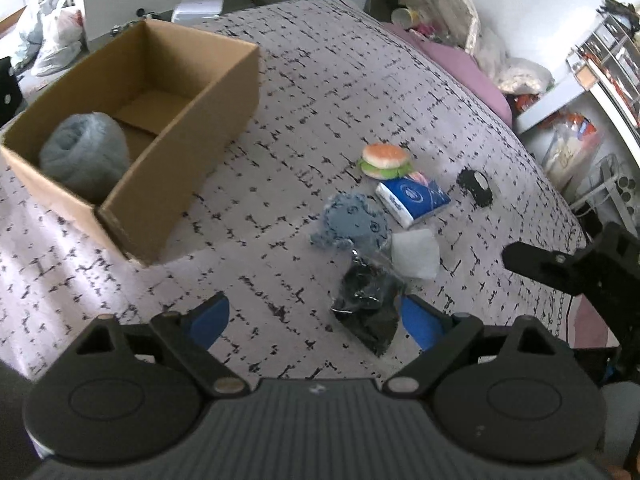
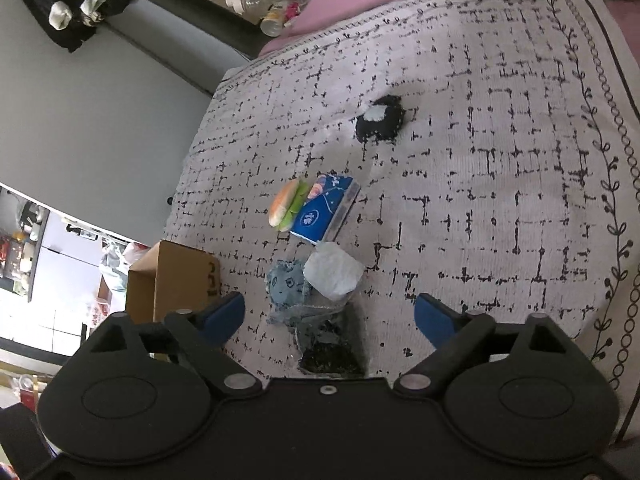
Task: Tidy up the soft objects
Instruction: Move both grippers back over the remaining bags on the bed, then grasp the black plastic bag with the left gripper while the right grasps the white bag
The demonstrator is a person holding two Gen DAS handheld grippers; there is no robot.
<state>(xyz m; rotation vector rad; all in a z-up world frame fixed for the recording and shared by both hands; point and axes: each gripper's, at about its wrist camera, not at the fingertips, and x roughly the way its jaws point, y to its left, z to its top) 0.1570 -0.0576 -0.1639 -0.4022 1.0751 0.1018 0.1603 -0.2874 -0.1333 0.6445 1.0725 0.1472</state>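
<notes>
Between and just ahead of the blue fingertips of the left gripper [image 1: 316, 320] lies a dark bag [image 1: 370, 304], close to the right-hand pad; the jaws stand wide apart and hold nothing. Beyond the bag, touching or nearly so, sit a blue plush [image 1: 352, 222] and a white packet [image 1: 416, 252]; farther on lie a tissue pack [image 1: 412, 198] and, against it, a toy burger [image 1: 386, 160]. A black pouch [image 1: 475, 186] lies apart to the right of these. All rest on a patterned bedspread [image 1: 320, 92]. Left of the cluster, well apart, stands an open box [image 1: 208, 120] with a grey yarn ball [image 1: 86, 152] in its near end. The right gripper [image 2: 330, 320], likewise spread wide and empty, hovers over the same cluster, with the bag [image 2: 332, 344] between its fingertips. Its view shows the plush [image 2: 286, 284], packet [image 2: 334, 274], tissue pack [image 2: 326, 208], burger [image 2: 286, 204] and pouch [image 2: 380, 122] from another side, but only an outer corner of the box [image 2: 176, 284]; the yarn ball is hidden there. Only the left view shows the box interior, and it also catches part of the right gripper [image 1: 576, 268] at its right edge.
</notes>
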